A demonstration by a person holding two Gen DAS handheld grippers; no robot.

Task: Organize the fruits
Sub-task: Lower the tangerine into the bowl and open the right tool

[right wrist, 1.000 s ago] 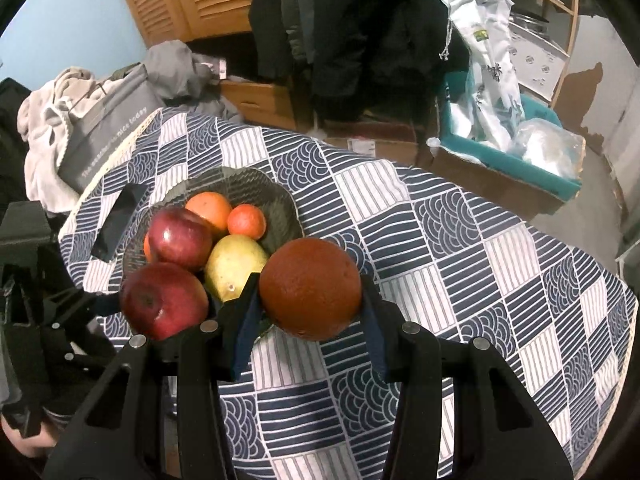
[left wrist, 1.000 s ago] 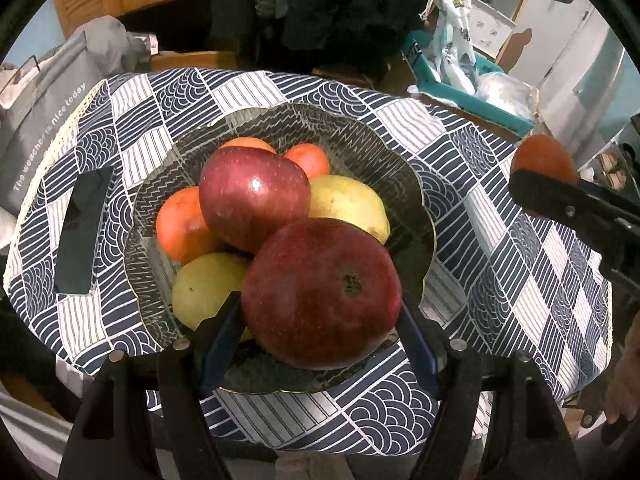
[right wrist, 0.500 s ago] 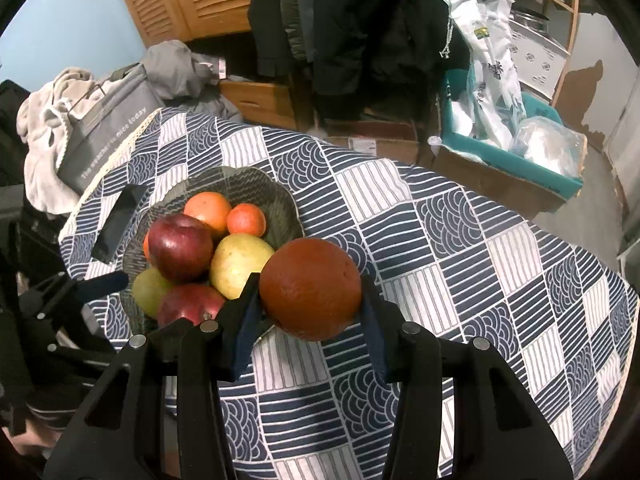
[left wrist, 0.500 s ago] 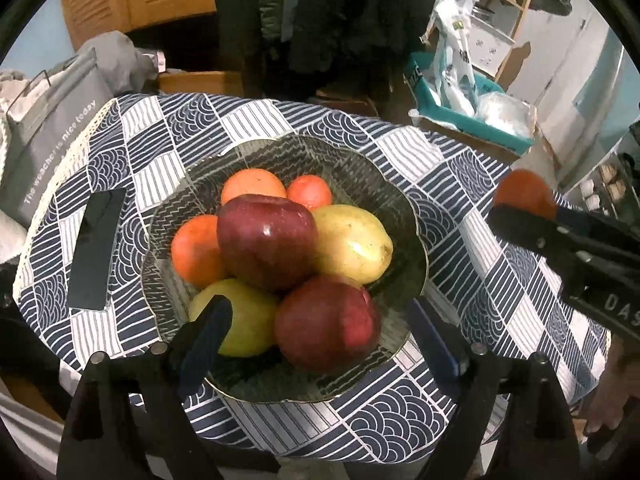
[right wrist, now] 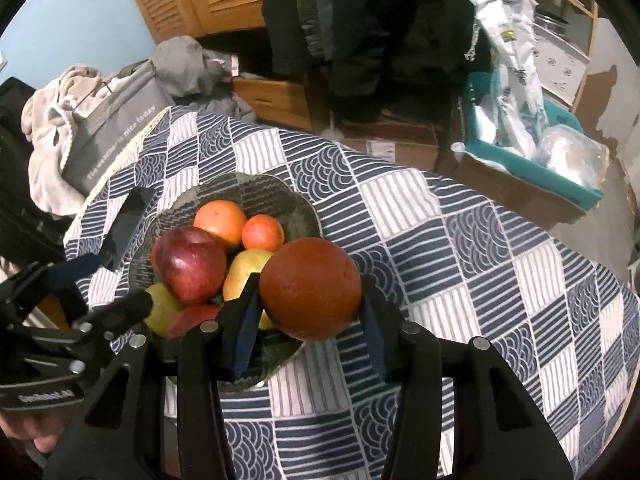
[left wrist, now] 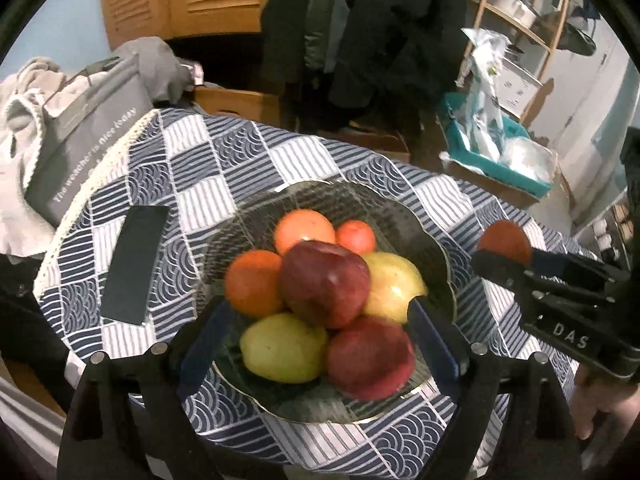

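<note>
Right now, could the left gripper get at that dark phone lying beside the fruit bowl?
Probably yes. The left gripper is open and empty above the bowl, and the phone lies uncovered on the tablecloth, nothing between them.

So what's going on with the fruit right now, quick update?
Left gripper open, empty, above the bowl. Right gripper shut on an orange. Nothing blocks the bowl.
</note>
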